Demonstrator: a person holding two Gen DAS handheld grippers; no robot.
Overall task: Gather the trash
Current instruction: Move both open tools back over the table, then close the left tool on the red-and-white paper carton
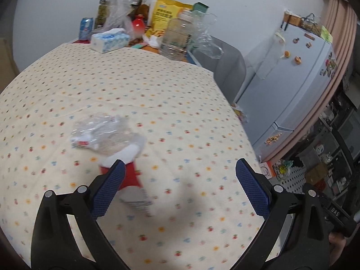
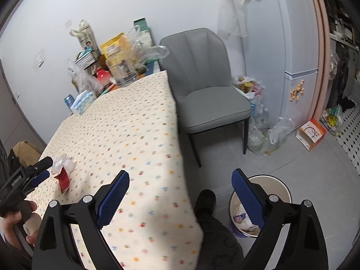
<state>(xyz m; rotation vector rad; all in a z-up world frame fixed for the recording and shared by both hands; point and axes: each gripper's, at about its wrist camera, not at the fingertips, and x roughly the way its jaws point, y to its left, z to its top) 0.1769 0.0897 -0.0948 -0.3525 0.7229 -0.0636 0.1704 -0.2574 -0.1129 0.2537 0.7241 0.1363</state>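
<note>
On the dotted tablecloth (image 1: 135, 78) lies a heap of trash: a crumpled clear wrapper (image 1: 105, 130), a white tissue (image 1: 129, 153) and a red-and-white carton (image 1: 135, 189). My left gripper (image 1: 180, 180) is open just short of it, its left pad overlapping the carton's red end. In the right wrist view the same heap (image 2: 64, 173) sits near the table's left edge with the left gripper (image 2: 45, 169) beside it. My right gripper (image 2: 180, 193) is open and holds nothing, over the table's near corner. Its right finger stands in front of a round bin (image 2: 281, 184) on the floor that holds trash.
The table's far end is crowded: a tissue pack (image 1: 110, 39), a large clear bottle (image 1: 177, 36), a yellow bag (image 1: 168, 11), a can (image 1: 86, 28). A grey chair (image 2: 207, 85), a fridge (image 2: 297, 45), bags of bottles (image 2: 265, 132) and a person's leg (image 2: 209, 213) stand beside the table.
</note>
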